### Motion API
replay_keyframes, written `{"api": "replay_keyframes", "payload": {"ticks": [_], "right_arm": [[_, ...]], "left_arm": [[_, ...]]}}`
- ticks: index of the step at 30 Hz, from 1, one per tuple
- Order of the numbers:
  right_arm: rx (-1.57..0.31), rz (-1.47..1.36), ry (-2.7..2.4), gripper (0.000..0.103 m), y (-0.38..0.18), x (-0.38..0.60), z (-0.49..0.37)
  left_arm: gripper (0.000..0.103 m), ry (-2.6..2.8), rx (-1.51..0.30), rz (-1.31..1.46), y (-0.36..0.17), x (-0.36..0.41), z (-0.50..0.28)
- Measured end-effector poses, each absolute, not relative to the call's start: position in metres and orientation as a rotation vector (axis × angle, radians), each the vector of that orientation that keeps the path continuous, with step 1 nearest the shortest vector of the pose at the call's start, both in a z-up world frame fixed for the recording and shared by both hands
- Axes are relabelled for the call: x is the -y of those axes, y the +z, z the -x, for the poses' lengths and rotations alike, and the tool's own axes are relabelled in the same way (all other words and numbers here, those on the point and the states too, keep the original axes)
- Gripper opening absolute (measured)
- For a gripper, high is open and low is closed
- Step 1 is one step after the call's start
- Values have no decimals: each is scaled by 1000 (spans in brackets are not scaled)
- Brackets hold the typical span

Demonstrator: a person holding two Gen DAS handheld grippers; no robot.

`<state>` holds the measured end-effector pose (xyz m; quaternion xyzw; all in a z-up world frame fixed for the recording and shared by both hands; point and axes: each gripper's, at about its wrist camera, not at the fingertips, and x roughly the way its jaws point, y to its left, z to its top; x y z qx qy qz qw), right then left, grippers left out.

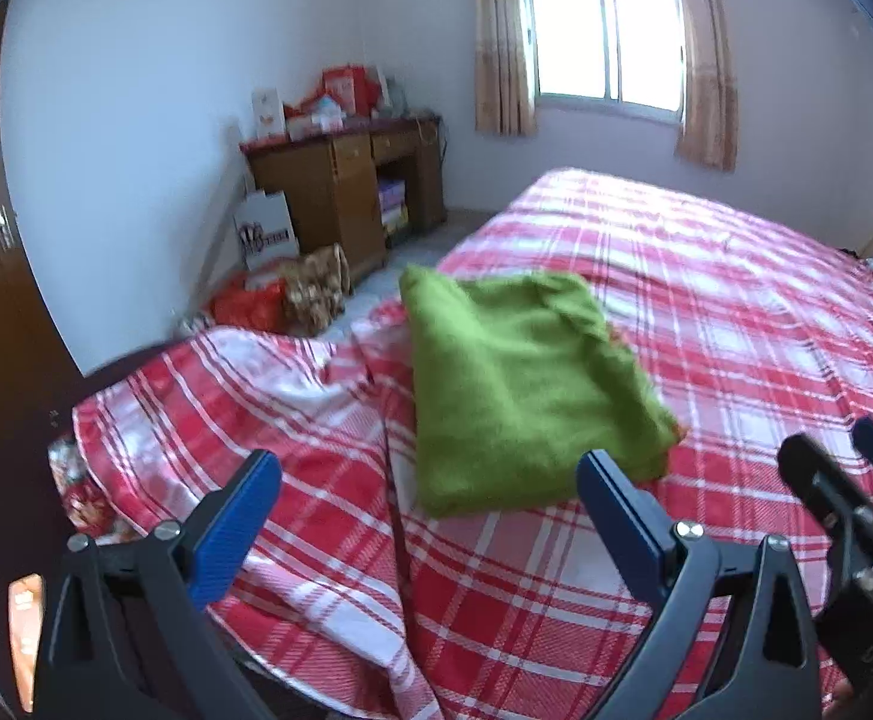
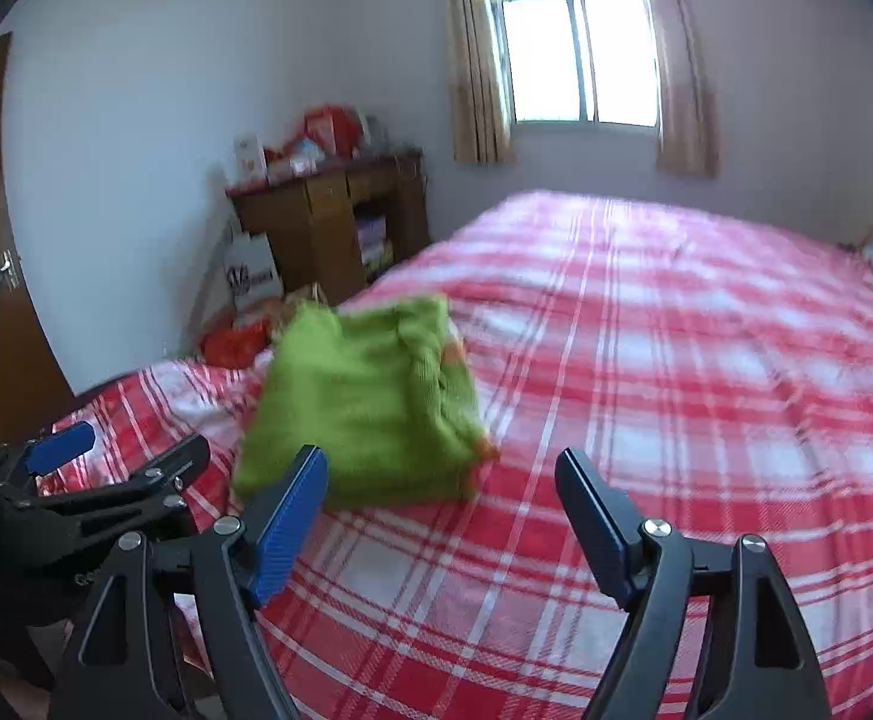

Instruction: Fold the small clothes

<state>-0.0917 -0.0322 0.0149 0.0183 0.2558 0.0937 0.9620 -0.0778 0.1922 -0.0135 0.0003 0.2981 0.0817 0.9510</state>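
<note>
Red-and-white plaid bedding covers the bed, and on it a folded green garment is laid flat. Both the left gripper and the right gripper are held just short of it, jaws spread apart, nothing gripped.

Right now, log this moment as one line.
garment: folded, on bed | left gripper: open, empty | right gripper: open, empty | contact: none

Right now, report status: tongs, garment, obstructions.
Left tongs open, empty. Right tongs open, empty. Green garment folded on bed, untouched. Nothing between tongs and garment.
</note>
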Motion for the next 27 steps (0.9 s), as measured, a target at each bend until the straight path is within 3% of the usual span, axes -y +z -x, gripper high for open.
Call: {"api": "replay_keyframes", "payload": {"ticks": [10, 27], "right_arm": [[-312, -61, 160, 85, 78, 41, 147], [-255, -98, 134, 86, 92, 54, 166]], "left_arm": [[103, 168, -434, -54, 37, -183, 121], [103, 171, -396, -67, 51, -173, 136]]}}
